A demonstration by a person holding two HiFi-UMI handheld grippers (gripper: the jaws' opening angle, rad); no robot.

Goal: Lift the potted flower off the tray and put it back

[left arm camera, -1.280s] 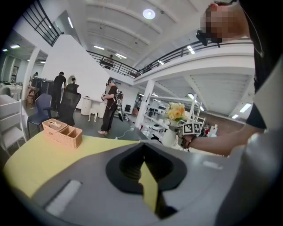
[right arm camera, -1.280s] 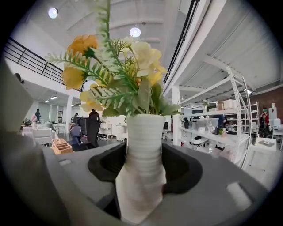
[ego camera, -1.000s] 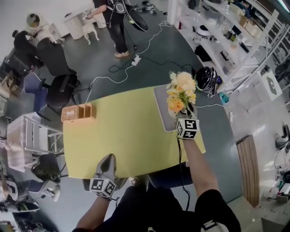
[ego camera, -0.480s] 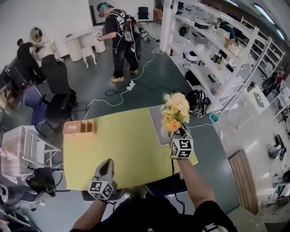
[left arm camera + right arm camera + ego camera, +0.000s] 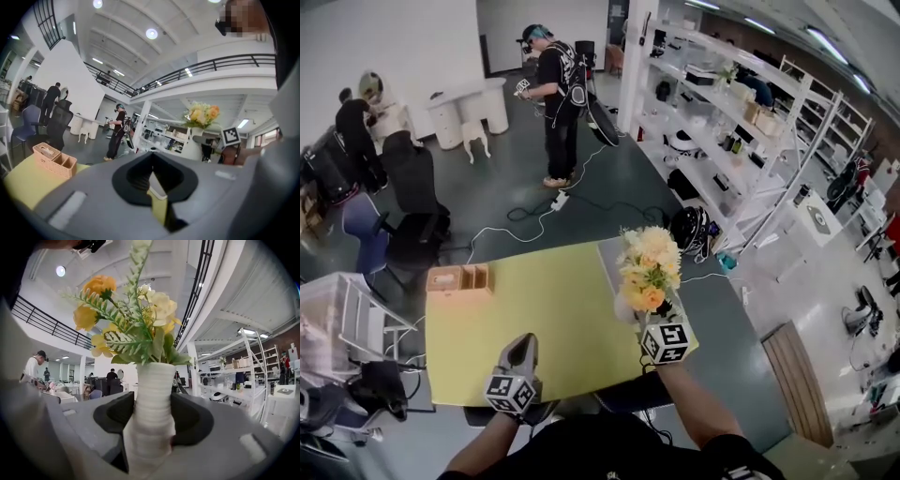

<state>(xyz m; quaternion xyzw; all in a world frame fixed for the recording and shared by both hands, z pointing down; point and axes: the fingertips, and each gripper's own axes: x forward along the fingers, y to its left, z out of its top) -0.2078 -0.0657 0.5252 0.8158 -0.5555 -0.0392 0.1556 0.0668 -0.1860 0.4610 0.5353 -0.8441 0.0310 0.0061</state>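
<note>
The potted flower [image 5: 648, 270], yellow and cream blooms in a white ribbed vase [image 5: 151, 394], hangs in the air over the right end of the yellow table [image 5: 534, 300]. My right gripper [image 5: 668, 319] is shut on the vase, its pads pressing both sides of the neck [image 5: 151, 414]. The grey tray [image 5: 608, 255] lies at the table's right end, partly hidden behind the blooms. My left gripper [image 5: 521, 345] hovers at the table's near edge with its jaws together and nothing in them [image 5: 151, 157]. From the left gripper view the flower [image 5: 202, 115] shows raised at the right.
A wicker organiser [image 5: 457, 278] stands at the table's far left corner. Office chairs [image 5: 412, 234] and cables lie beyond the table. A person [image 5: 555, 103] stands farther back. White shelving [image 5: 741, 141] runs along the right.
My right gripper has lifted the potted flower off the tray and carried it up and toward me. The left gripper has risen a little.
</note>
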